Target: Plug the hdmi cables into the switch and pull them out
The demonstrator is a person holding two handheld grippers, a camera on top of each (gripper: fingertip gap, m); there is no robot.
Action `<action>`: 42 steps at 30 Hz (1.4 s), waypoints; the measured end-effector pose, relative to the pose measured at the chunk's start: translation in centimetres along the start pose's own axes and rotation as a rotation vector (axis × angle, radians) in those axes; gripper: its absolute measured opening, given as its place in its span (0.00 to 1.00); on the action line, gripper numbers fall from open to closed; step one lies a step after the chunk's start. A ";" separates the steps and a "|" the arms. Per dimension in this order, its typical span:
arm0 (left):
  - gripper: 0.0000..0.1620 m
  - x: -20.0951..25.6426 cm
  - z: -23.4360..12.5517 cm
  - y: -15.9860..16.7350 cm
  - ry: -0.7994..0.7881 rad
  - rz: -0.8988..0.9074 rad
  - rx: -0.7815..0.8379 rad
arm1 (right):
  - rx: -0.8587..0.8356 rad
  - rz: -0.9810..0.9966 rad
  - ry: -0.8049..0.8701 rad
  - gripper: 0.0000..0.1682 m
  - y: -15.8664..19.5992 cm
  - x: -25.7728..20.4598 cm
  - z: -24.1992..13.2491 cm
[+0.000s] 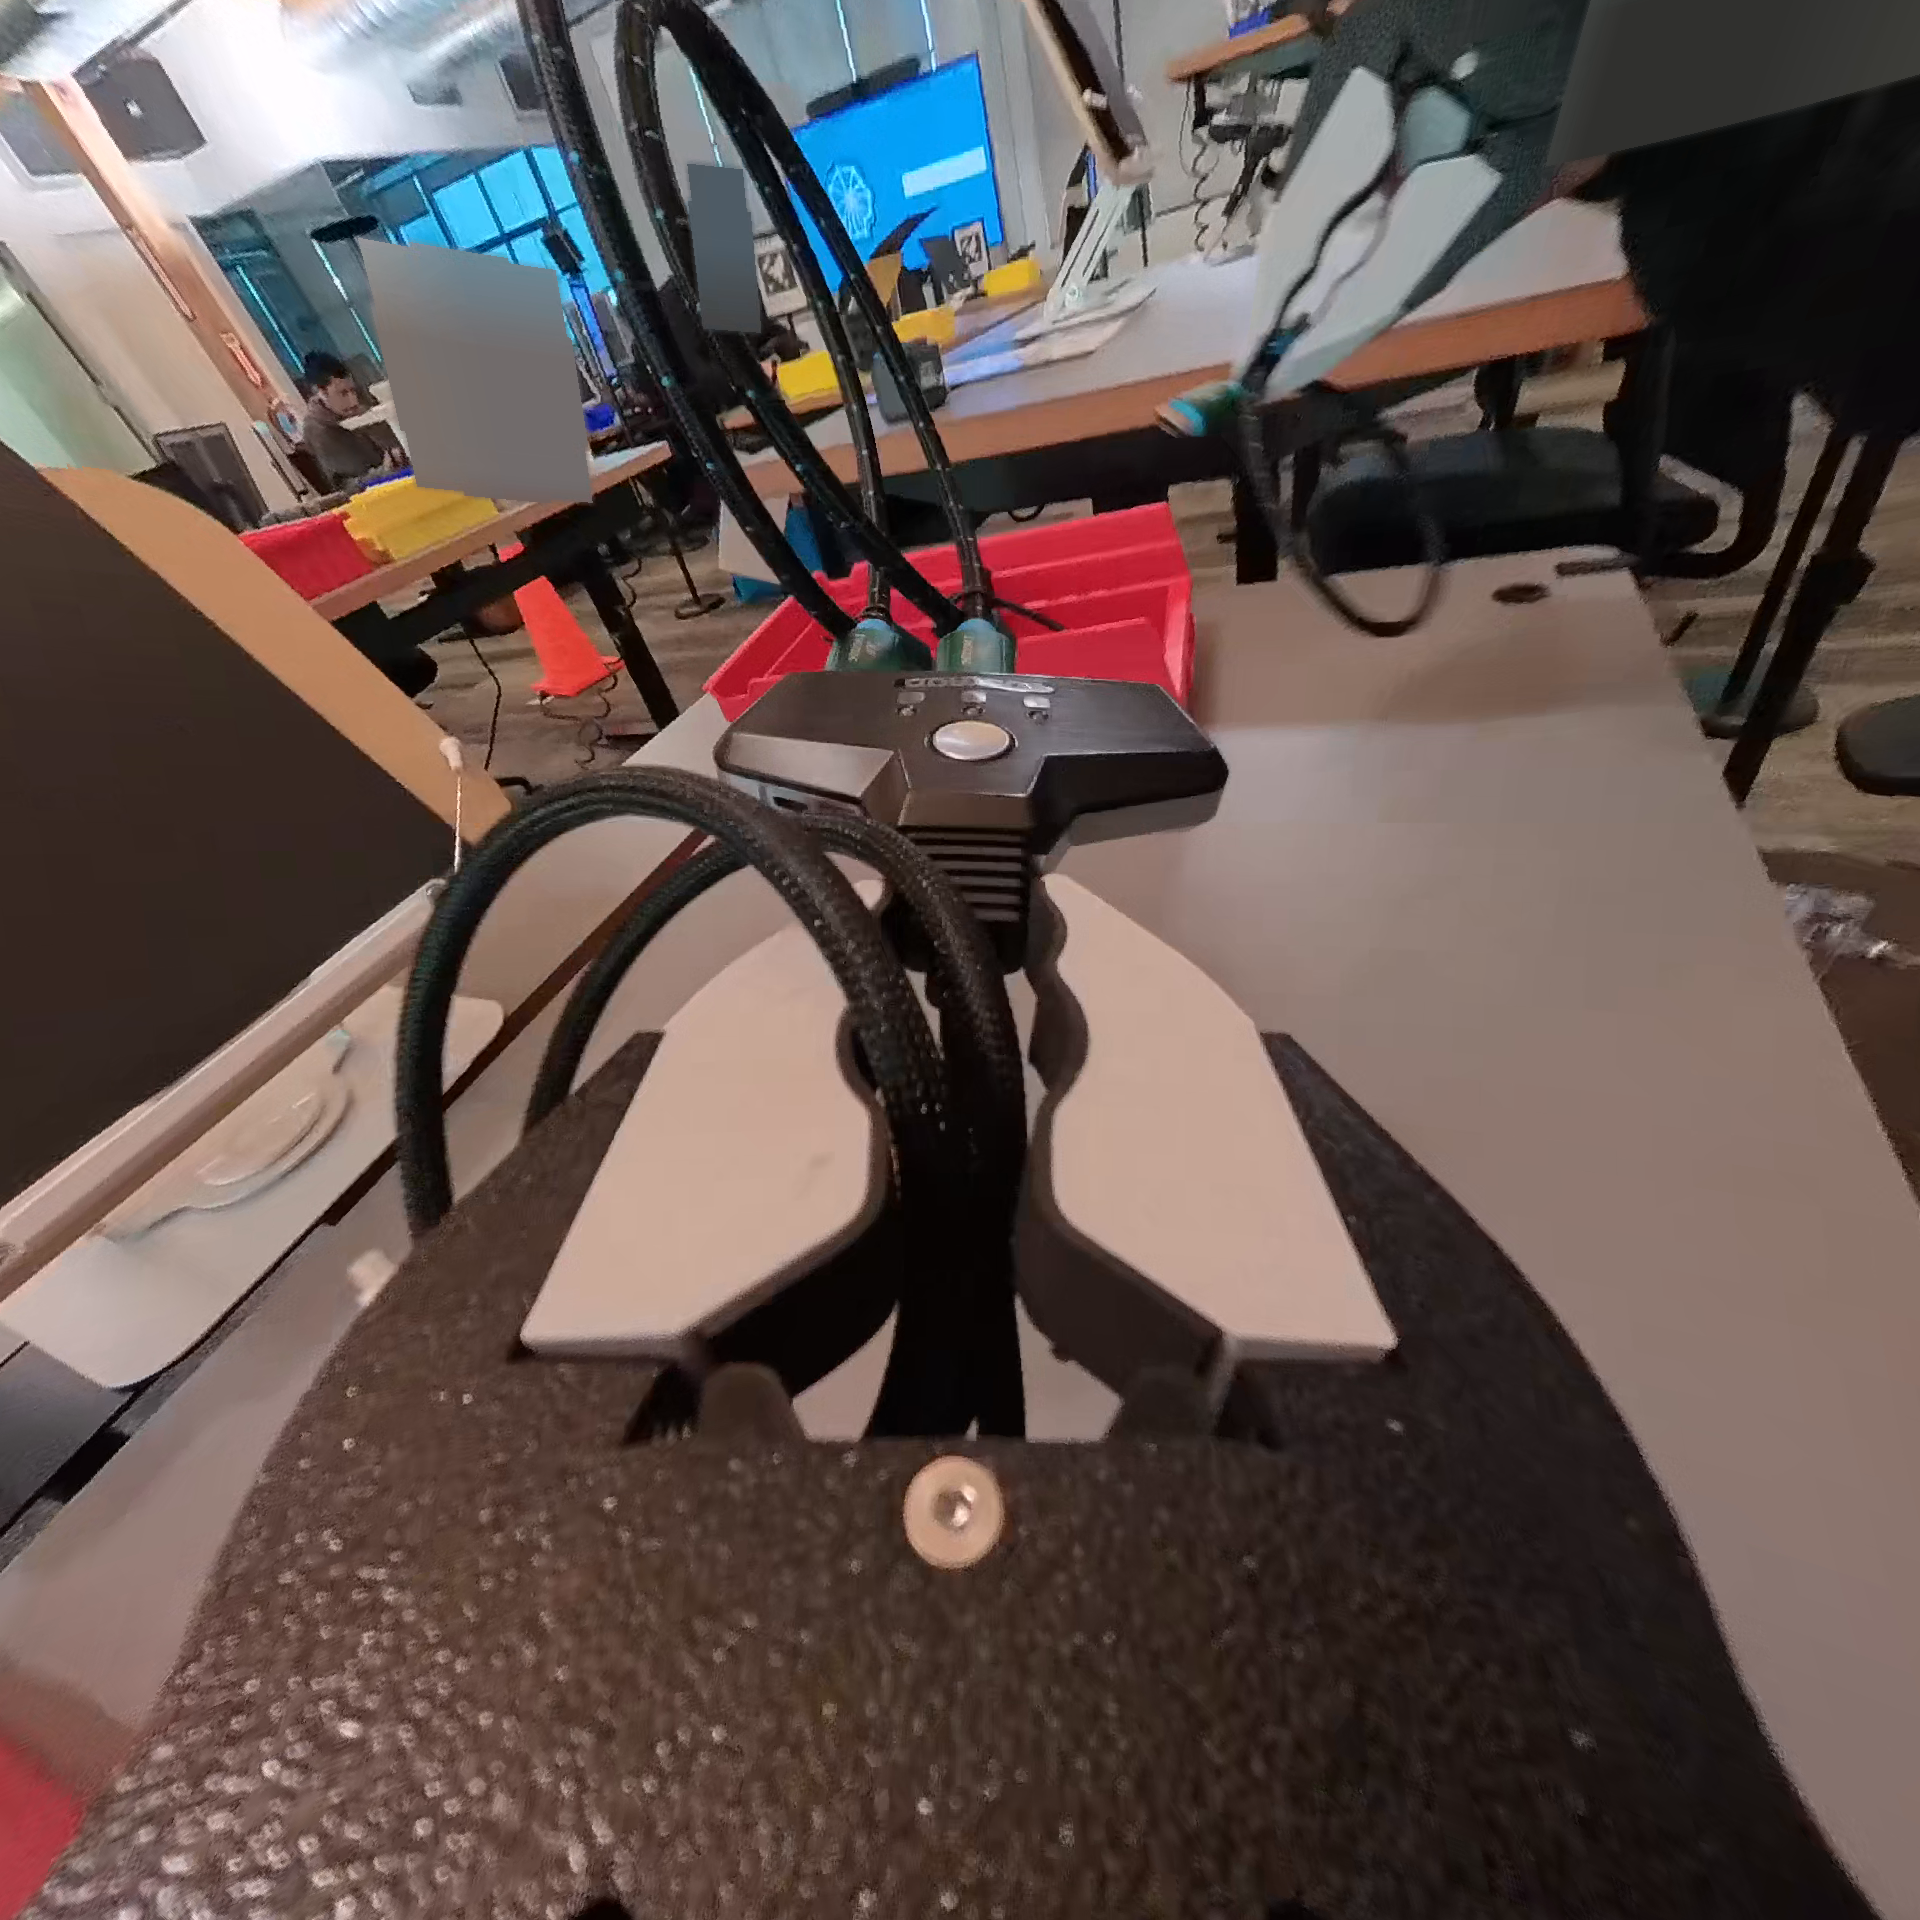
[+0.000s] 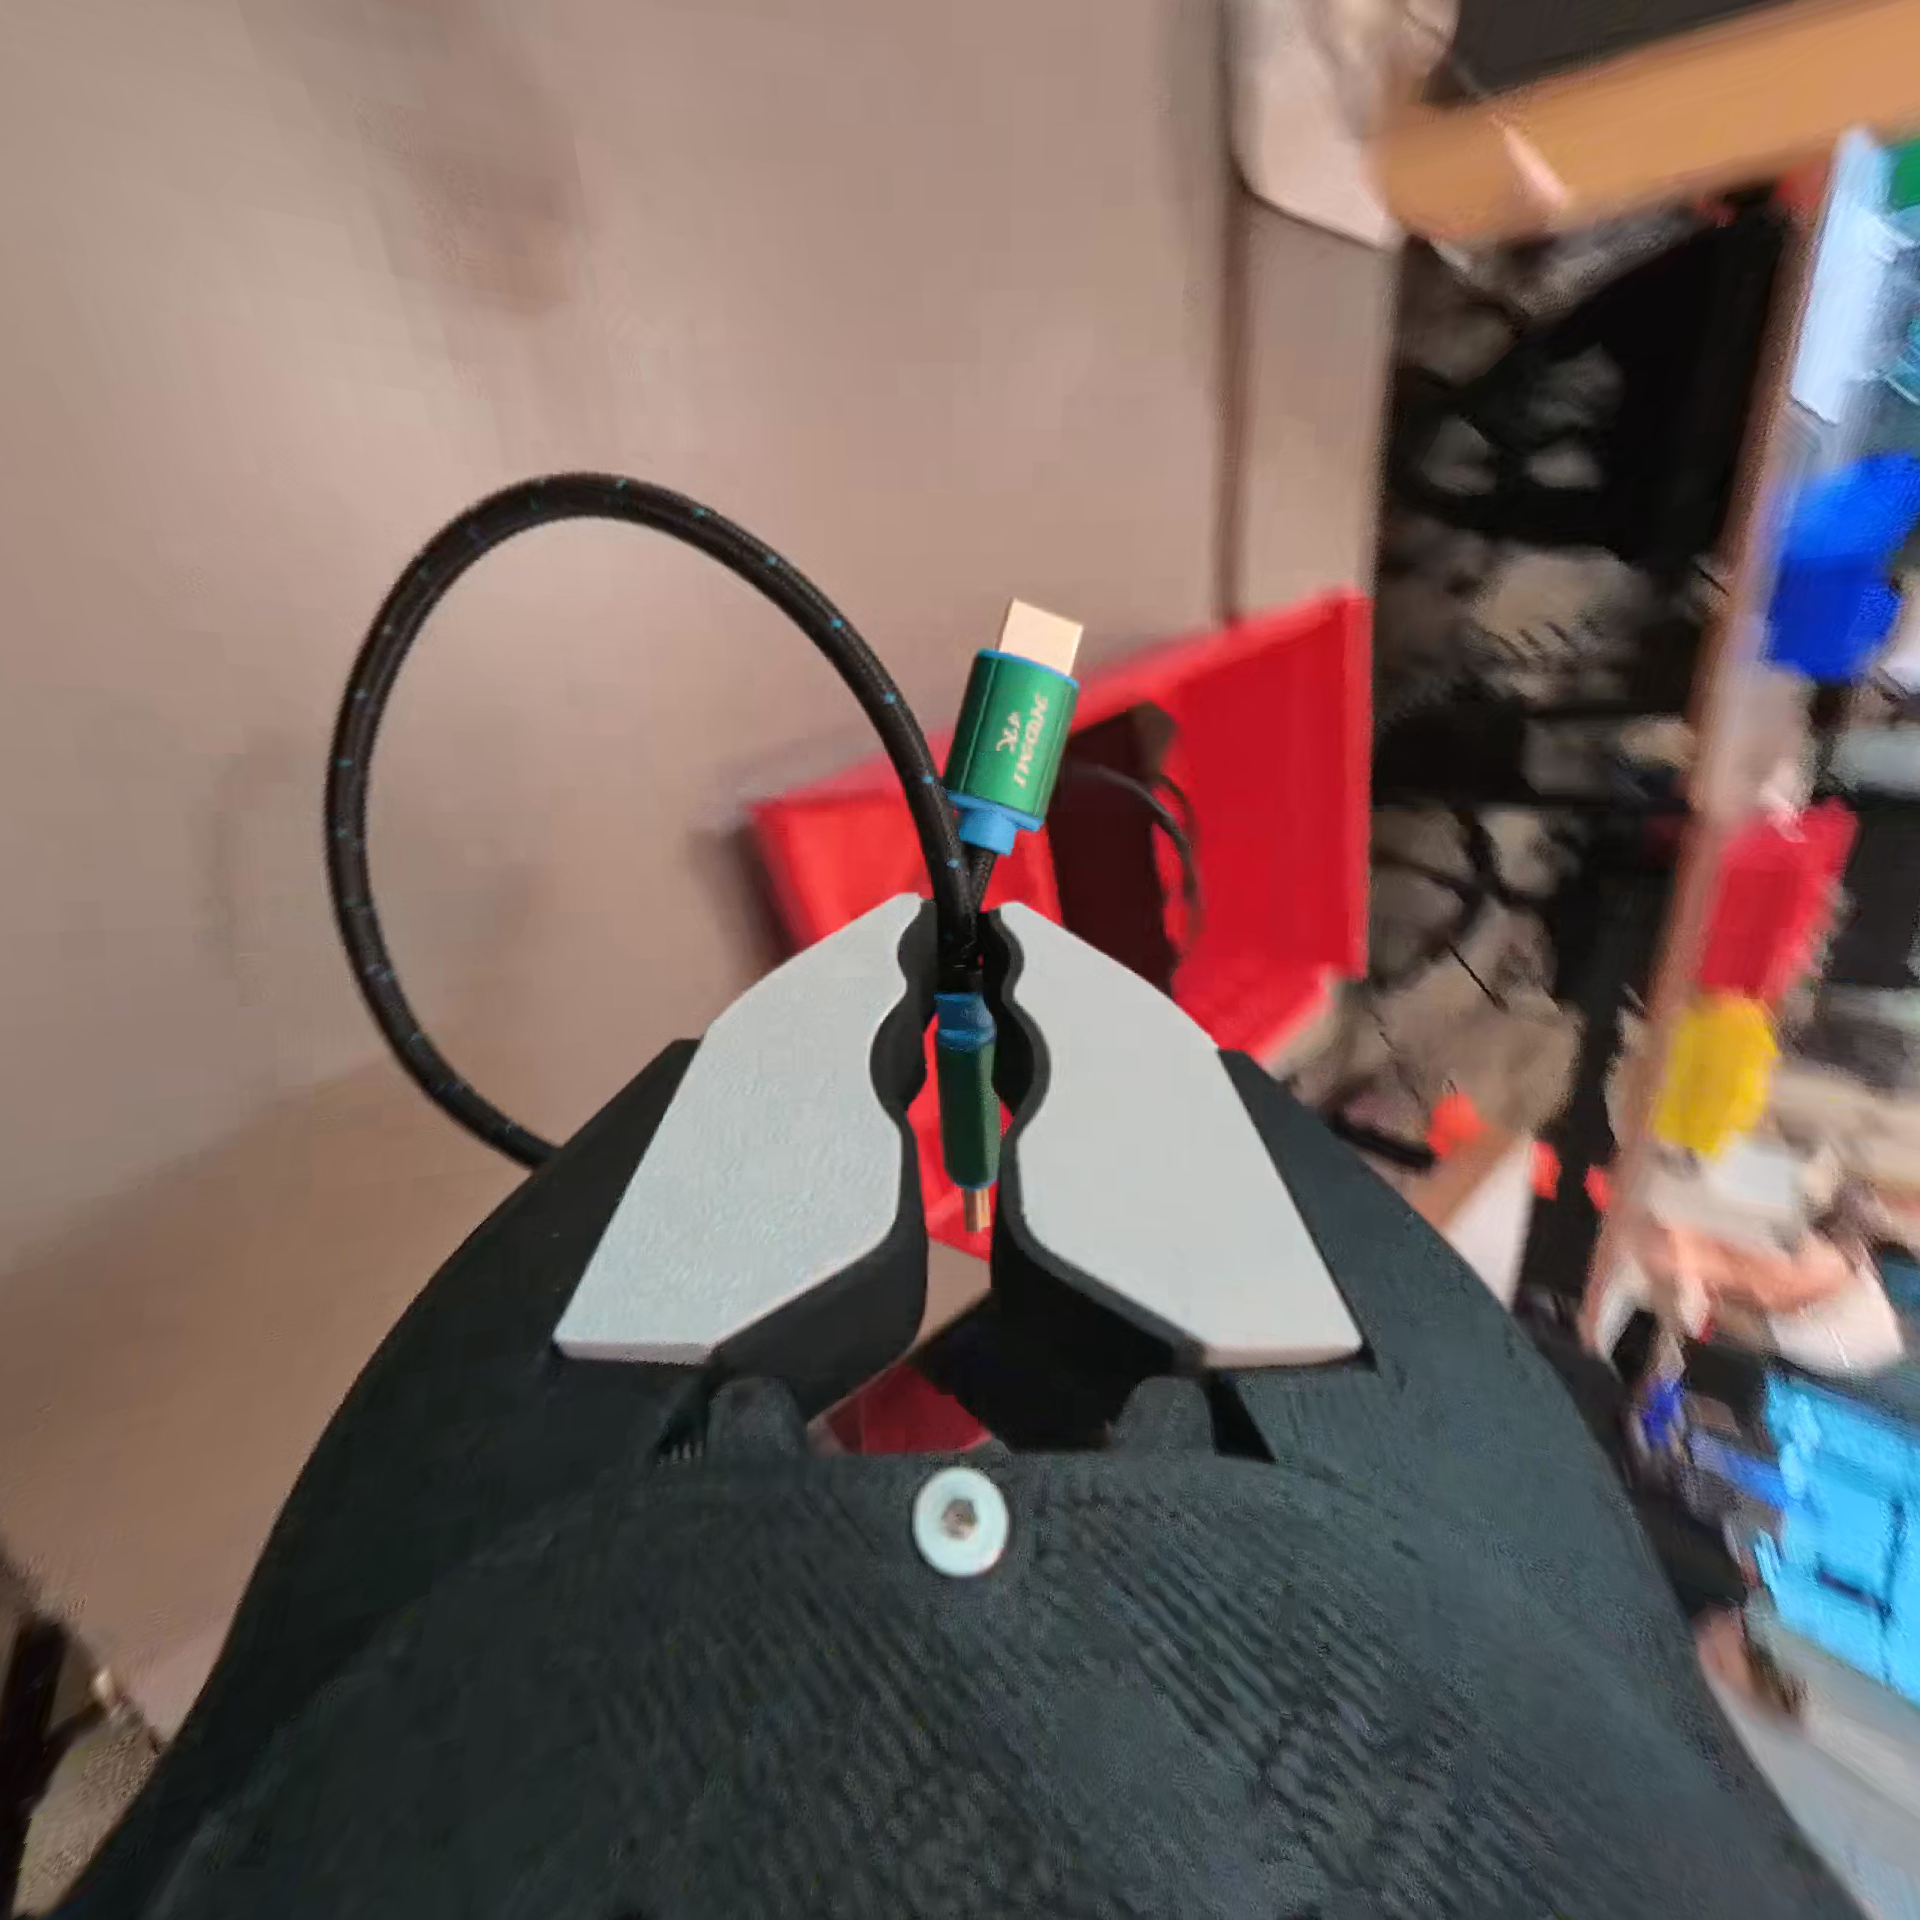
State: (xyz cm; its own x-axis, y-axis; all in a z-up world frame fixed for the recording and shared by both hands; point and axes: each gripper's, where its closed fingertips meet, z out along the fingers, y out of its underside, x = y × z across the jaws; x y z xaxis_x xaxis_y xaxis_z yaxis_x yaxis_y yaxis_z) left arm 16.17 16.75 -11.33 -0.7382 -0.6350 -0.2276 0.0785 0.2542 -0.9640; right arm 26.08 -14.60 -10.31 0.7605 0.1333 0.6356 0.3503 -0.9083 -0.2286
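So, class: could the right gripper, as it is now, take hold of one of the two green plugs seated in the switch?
Probably not yet. The right gripper is already shut on a braided cable with both its green plugs, so it would have to let go first. The seated plugs on the switch themselves look unobstructed.

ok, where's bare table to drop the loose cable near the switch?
Bare grey table lies right of the switch, out to the table edge. It is crowded behind the switch: two plugged cables and a red bin. Left is tight: looped black cable, then a board.
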 end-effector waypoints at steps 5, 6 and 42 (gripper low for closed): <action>0.13 -0.4 -0.1 -1.4 -0.025 -0.052 0.063 | -0.065 0.451 0.240 0.05 8.4 7.5 -0.2; 0.13 -0.4 -0.1 -1.6 -0.034 -0.049 0.064 | -0.054 0.548 0.242 0.05 9.8 8.0 0.2; 0.13 1.7 2.0 -1.3 0.062 0.026 0.029 | 0.532 -0.050 -0.012 0.22 -19.7 0.3 0.0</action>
State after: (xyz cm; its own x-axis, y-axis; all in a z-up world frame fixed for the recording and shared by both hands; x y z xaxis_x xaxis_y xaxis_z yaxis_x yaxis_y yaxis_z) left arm 16.18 13.90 -10.73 -0.7758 -0.5817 -0.2443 0.1170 0.2478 -0.9617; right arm 19.46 3.31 -5.61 0.7408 0.1790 0.6474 0.6129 -0.5743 -0.5426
